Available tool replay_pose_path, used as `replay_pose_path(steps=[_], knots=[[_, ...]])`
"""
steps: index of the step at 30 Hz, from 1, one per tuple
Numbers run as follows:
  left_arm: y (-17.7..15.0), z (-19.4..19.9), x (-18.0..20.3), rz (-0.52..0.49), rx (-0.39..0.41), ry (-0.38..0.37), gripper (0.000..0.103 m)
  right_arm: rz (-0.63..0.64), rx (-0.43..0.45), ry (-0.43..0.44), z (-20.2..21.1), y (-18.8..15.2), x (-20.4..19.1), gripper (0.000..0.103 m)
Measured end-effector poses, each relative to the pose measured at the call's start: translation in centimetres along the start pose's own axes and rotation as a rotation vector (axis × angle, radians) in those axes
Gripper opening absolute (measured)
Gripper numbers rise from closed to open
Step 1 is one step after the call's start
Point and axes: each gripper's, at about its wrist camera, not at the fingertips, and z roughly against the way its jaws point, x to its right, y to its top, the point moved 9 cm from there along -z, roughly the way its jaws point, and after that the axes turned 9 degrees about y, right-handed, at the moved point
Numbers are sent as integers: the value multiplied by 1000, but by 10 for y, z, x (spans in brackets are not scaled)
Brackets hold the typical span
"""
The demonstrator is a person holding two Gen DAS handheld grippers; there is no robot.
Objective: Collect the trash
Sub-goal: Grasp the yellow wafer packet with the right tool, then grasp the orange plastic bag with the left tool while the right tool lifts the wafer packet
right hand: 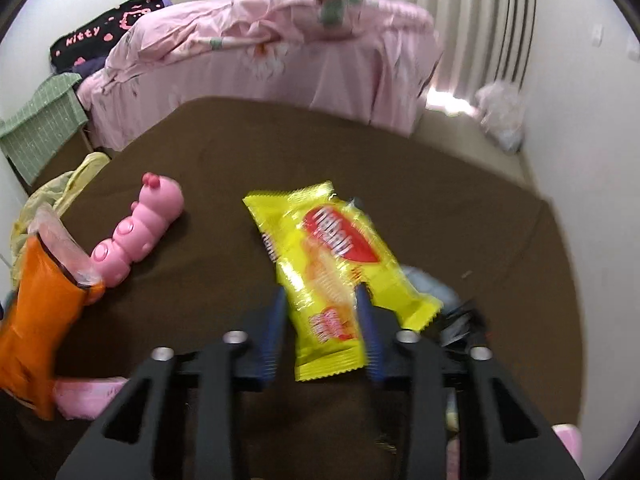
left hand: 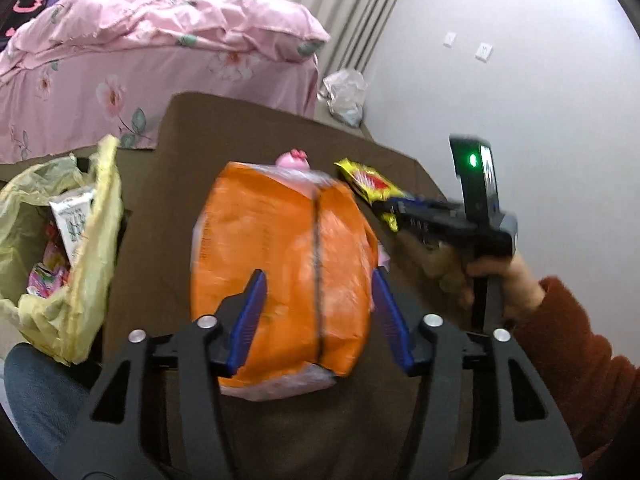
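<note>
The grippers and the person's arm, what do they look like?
Both grippers, left and right, have black angular frames, silver bolts and ribbed blue pads. The right one carries an upright black unit with a green light. The sleeve is fuzzy rust-red.

A home bedroom: a bed [left hand: 160, 60] under a pink floral quilt [right hand: 272, 32], striped curtains [right hand: 460, 8] behind it.
</note>
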Motion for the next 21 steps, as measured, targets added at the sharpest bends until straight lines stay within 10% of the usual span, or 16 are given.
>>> replay_pose_path(steps=[13,21], knots=[[-14,-17,-54,158,-38,100,61,-64,20,128,68,-90,-47,25],[-22,-20,-40,131,-60,67,65,-64,154,120,108,-87,-31,57]])
